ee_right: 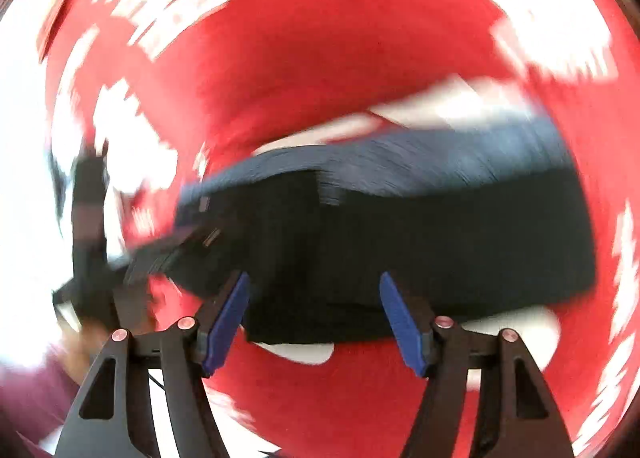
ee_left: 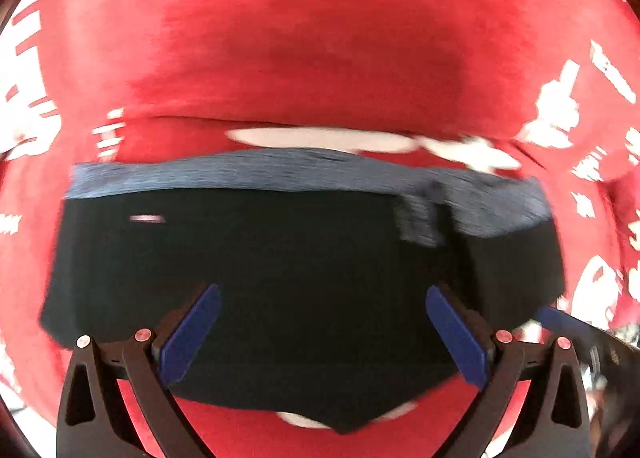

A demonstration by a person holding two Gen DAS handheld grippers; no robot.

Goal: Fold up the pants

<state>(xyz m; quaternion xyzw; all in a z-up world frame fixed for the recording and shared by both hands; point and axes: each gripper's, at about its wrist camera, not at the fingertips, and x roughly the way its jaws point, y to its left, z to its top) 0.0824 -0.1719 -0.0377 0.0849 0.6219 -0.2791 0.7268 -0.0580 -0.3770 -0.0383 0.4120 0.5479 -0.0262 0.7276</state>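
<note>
Pants: your black pants (ee_left: 300,278) lie folded into a wide bundle on the red cloth, filling the middle and lower part of the left wrist view; in the right wrist view the same bundle (ee_right: 420,242) stretches from centre to right.

Waistband: a grey-blue band (ee_left: 280,174) runs along the upper edge of the bundle in the left view; the right view shows it (ee_right: 460,158) too, smeared by blur.

Cloth: the red cloth with white print (ee_left: 320,38) lies under everything, and a fold line crosses it just above the pants in the left view.

Left gripper: your left gripper (ee_left: 322,322) hovers over the pants with its jaws spread wide and nothing pinched; the blue pads (ee_left: 192,332) stand well apart with dark fabric showing between them.

Right gripper: your right gripper (ee_right: 314,318) also has its jaws apart, empty, over the near edge of the bundle.

Only in the left view: a blue tip of the other gripper (ee_left: 560,320) pokes in at the lower right edge.

Only in the right view: the other gripper's dark body (ee_right: 90,218) shows blurred at centre left, and a maroon sleeve (ee_right: 28,398) fills the lower left corner.

Sharpness: the left view is mildly blurred, the right one heavily.
</note>
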